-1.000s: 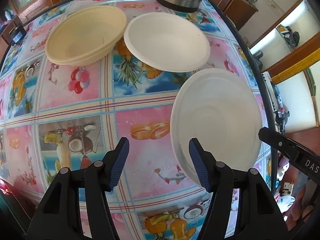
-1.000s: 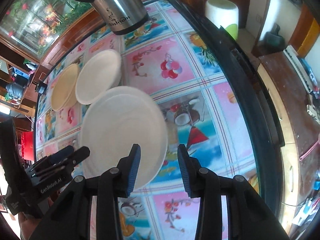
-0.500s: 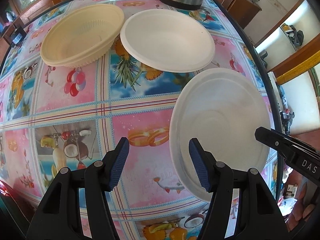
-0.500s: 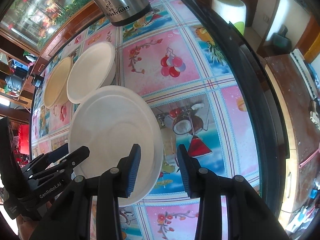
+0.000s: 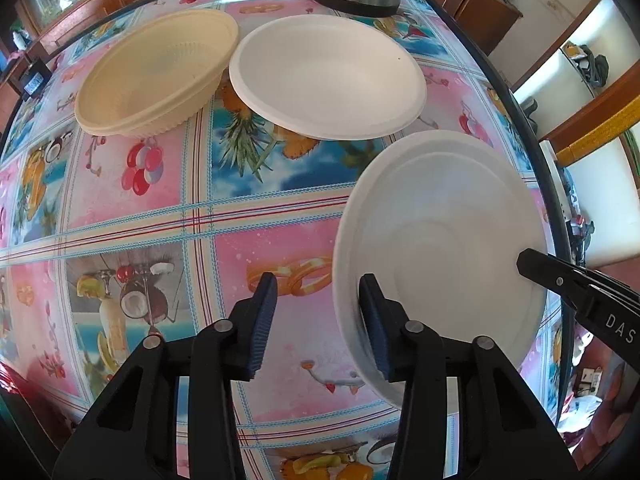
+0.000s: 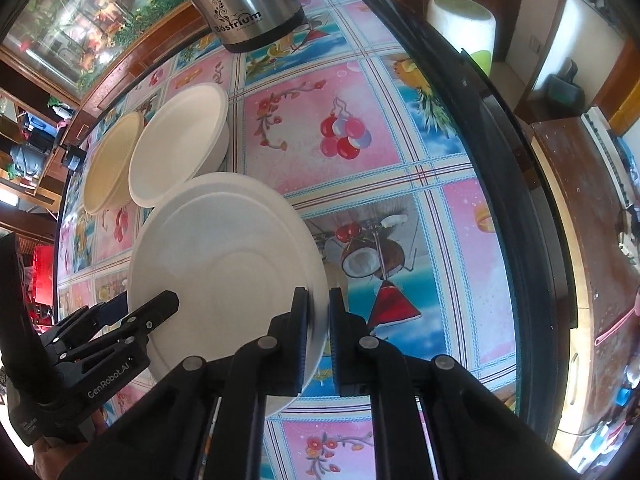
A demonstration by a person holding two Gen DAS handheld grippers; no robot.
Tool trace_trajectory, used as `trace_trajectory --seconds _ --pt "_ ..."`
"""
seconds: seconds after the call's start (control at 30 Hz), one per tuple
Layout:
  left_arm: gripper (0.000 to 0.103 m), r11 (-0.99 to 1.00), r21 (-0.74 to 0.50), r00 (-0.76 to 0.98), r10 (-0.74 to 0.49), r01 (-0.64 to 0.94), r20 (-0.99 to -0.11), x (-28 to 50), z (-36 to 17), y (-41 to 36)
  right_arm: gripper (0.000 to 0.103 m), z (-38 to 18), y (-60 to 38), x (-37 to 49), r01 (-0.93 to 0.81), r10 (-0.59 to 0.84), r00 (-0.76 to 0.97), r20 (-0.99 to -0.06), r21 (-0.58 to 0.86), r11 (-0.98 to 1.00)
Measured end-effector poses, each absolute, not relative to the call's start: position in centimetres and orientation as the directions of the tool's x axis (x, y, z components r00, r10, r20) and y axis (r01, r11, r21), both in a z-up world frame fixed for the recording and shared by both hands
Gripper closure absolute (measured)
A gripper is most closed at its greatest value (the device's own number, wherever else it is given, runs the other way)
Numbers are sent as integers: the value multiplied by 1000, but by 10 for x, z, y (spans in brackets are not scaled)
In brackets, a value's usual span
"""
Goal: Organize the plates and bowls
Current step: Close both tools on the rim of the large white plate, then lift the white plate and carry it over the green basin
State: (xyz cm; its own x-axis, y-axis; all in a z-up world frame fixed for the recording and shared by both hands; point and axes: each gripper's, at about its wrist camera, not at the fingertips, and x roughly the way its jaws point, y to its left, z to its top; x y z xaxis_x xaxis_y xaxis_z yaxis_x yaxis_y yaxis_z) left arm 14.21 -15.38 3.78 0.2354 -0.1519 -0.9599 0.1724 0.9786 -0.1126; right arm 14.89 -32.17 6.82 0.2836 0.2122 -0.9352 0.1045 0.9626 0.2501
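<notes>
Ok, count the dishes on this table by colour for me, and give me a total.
White: 2, the far white bowl and the near white plate, its rim pinched by the right gripper.
Cream: 1, the cream bowl.
Total: 3 dishes.

Both wrist views look down close; each shows the white plate point(image 5: 440, 240).

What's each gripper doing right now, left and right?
Left gripper: open, one finger inside the near round white plate, nothing clamped.
Right gripper: shut on the near round white plate's rim.
</notes>
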Motion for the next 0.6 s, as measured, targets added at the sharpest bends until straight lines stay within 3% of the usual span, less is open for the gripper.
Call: trace_trajectory --seconds 0.13,0.33,0.6 --pt "72 977 -119 227 -158 176 -961 142 37 -155 96 68 -321 148 104 221 283 -933 259 960" --pt "73 977 -117 229 -156 177 -961 141 38 -155 96 67 -320 146 113 227 279 -933 267 957" --pt "81 976 -130 210 -166 174 -963 140 35 -151 96 66 -314 144 106 239 274 -932 276 955"
